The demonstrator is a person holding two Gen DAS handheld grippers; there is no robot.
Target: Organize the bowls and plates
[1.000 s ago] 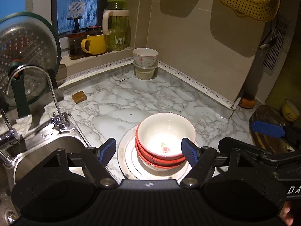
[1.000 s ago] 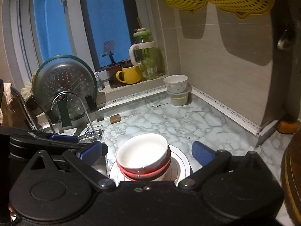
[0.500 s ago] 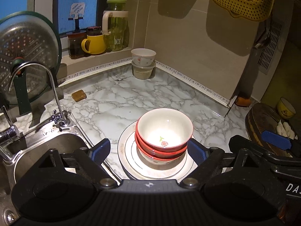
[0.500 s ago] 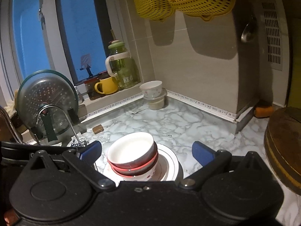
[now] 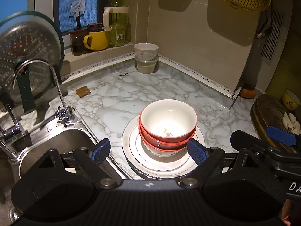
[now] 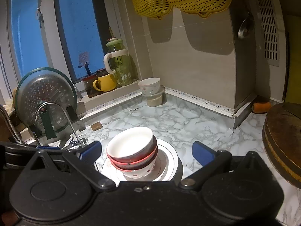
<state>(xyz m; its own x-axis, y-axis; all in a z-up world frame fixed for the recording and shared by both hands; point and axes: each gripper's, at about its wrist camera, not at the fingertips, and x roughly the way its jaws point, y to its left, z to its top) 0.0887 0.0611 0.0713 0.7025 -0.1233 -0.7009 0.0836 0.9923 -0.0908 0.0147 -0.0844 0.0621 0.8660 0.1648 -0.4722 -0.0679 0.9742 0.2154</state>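
Both grippers — left gripper (image 5: 148, 151), right gripper (image 6: 146, 153) — are hanging spread-jawed above the red-rimmed bowl stack (image 5: 168, 125) just ahead, needing level, centred descent.

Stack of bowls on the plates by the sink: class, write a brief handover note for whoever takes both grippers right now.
Left gripper: open, empty, its fingers either side of the stack without touching it.
Right gripper: open, empty, stack between its fingers too.
Things: nested red-rimmed bowls sit on stacked white plates on the marble counter, beside the sink. Another bowl sits on a tub in the far corner.
Done: main bowls and plates gathered in one pile.
Left: probably the corner bowl still needs adding; nothing is gripped yet.
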